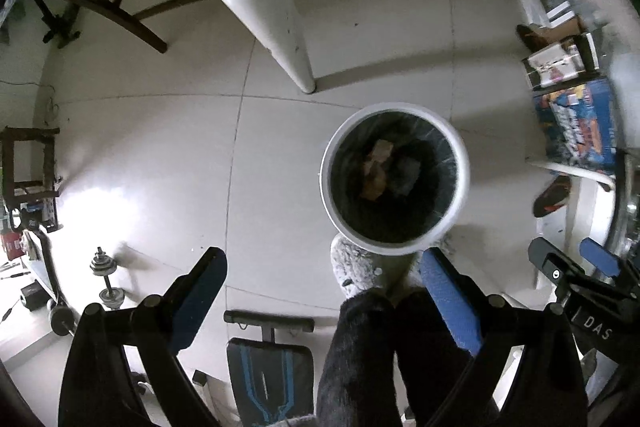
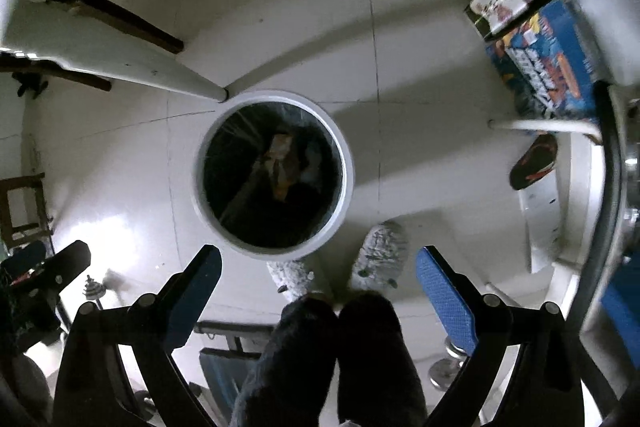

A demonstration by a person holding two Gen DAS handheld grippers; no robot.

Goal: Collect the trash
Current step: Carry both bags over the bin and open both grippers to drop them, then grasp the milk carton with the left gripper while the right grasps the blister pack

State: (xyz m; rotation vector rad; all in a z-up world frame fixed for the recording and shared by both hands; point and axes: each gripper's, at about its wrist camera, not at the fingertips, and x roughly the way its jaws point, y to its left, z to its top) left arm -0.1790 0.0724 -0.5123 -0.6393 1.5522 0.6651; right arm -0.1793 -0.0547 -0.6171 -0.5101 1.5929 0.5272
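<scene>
both grippers hang above the white bin (image 2: 272,173), left gripper (image 1: 320,291) and right gripper (image 2: 318,287) with jaws wide, holding nothing. brown scraps of trash (image 2: 280,163) lie inside the black liner; likely a drop position. slippered feet (image 2: 380,255) touch its rim.

My right gripper (image 2: 318,263) hangs wide apart and empty above the white bin (image 2: 344,163), brown scraps (image 2: 280,163) lying inside.
</scene>
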